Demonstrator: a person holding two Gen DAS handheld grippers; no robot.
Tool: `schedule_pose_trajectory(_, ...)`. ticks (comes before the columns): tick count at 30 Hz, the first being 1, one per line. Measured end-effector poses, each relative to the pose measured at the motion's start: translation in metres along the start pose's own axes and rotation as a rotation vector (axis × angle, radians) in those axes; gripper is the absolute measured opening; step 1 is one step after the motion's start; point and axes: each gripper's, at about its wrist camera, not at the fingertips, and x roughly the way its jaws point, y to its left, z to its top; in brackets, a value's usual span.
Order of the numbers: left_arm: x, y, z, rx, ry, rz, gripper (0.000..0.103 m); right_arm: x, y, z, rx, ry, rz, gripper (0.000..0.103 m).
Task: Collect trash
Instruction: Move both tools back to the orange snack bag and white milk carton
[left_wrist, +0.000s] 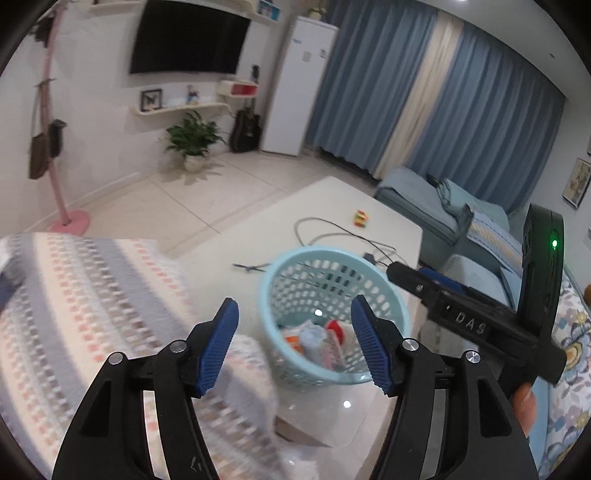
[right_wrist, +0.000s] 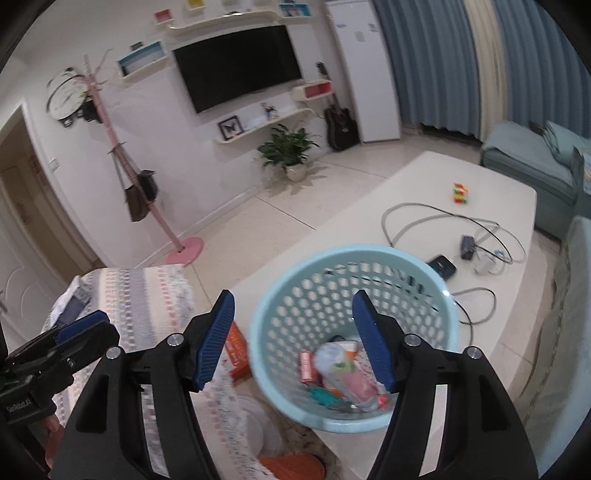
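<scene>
A light blue perforated basket (left_wrist: 391, 295) (right_wrist: 266, 350) stands on the white low table (left_wrist: 332, 206) (right_wrist: 424, 177). Several pieces of trash (left_wrist: 317, 343) (right_wrist: 340, 373) lie in its bottom: wrappers and small packets. My left gripper (left_wrist: 295, 343) is open and empty, above the near side of the basket. My right gripper (right_wrist: 293, 339) is open and empty, above the basket. An orange packet (right_wrist: 236, 354) lies on the patterned cloth left of the basket. The right gripper's body (left_wrist: 480, 325) shows in the left wrist view; the left gripper's body (right_wrist: 55, 350) shows in the right wrist view.
A patterned cloth (left_wrist: 74, 314) (right_wrist: 147, 306) covers a surface at the left. Cables (right_wrist: 443, 229), a black phone (right_wrist: 443, 266) and a small colourful cube (right_wrist: 460, 192) lie on the table. An orange object (right_wrist: 291, 466) lies near the bottom. A blue sofa (left_wrist: 424, 199) stands to the right.
</scene>
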Motion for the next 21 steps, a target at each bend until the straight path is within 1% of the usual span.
schedule_pose_trajectory(3, -0.026, 0.021, -0.003, -0.031, -0.032, 0.047, 0.068, -0.001, 0.031, 0.002, -0.036, -0.006, 0.053, 0.066)
schedule_pose_trajectory(5, -0.045, 0.040, -0.007, -0.060, -0.054, 0.092, 0.072, 0.001, 0.055, 0.003, -0.071, -0.002, 0.092, 0.067)
schedule_pose_trajectory(9, -0.081, 0.082, -0.015, -0.137, -0.094, 0.186, 0.073, 0.008, 0.112, 0.001, -0.154, 0.014, 0.168, 0.069)
schedule_pose_trajectory(15, -0.131, 0.156, -0.037, -0.273, -0.132, 0.382, 0.076, 0.026, 0.199, -0.007, -0.283, 0.040, 0.275, 0.070)
schedule_pose_trajectory(18, -0.148, 0.195, -0.049, -0.344, -0.126, 0.510, 0.078, 0.038, 0.237, -0.011, -0.345, 0.054, 0.321, 0.072)
schedule_pose_trajectory(19, -0.152, 0.210, -0.054, -0.373, -0.120, 0.568, 0.078, 0.043, 0.249, -0.012, -0.364, 0.062, 0.342, 0.073)
schedule_pose_trajectory(21, -0.158, 0.233, -0.060, -0.419, -0.109, 0.614, 0.078, 0.058, 0.277, -0.011, -0.399, 0.092, 0.409, 0.073)
